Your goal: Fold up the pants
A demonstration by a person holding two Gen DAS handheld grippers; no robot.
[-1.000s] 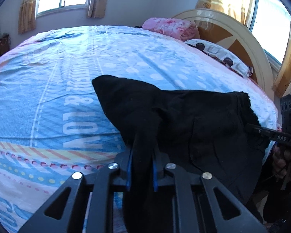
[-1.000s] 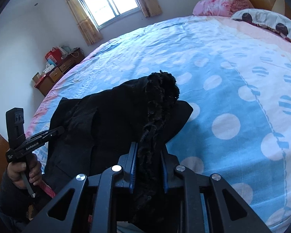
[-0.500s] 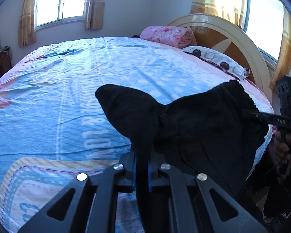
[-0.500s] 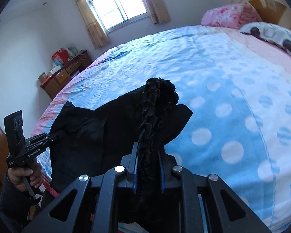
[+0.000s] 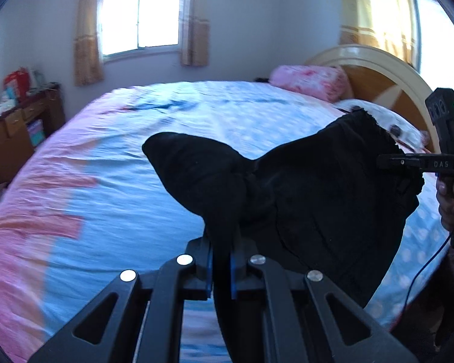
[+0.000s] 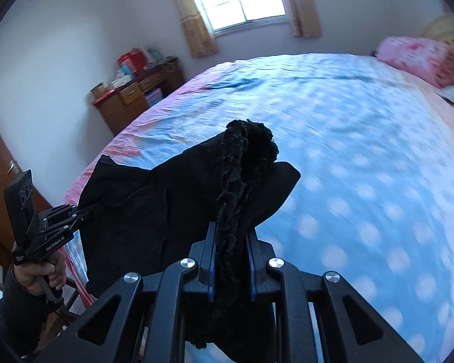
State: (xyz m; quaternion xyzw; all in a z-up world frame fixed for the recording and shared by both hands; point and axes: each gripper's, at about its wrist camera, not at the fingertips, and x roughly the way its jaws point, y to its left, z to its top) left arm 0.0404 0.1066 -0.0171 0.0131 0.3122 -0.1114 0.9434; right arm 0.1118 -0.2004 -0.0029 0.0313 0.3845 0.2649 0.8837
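The black pants point(image 5: 302, 187) hang stretched in the air between my two grippers, above the near edge of the bed. My left gripper point(image 5: 221, 260) is shut on a smooth fold of the pants. My right gripper point(image 6: 230, 260) is shut on a frayed, fuzzy edge of the pants point(image 6: 245, 163). In the left wrist view the right gripper point(image 5: 387, 160) shows at the right, pinching the far end of the cloth. In the right wrist view the left gripper point(image 6: 93, 208) shows at the left, doing the same. The lower part of the pants hangs out of sight below.
The bed point(image 5: 90, 181) has a blue, pink and dotted sheet point(image 6: 363, 166). A pink pillow point(image 5: 308, 81) and a white pillow lie by the curved headboard point(image 5: 378, 72). A wooden dresser point(image 6: 136, 93) with clutter stands by the far wall under a window.
Both grippers have lifted the pants up off the bed. The views have tilted up, showing more wall and windows. Both stay shut on the cloth.
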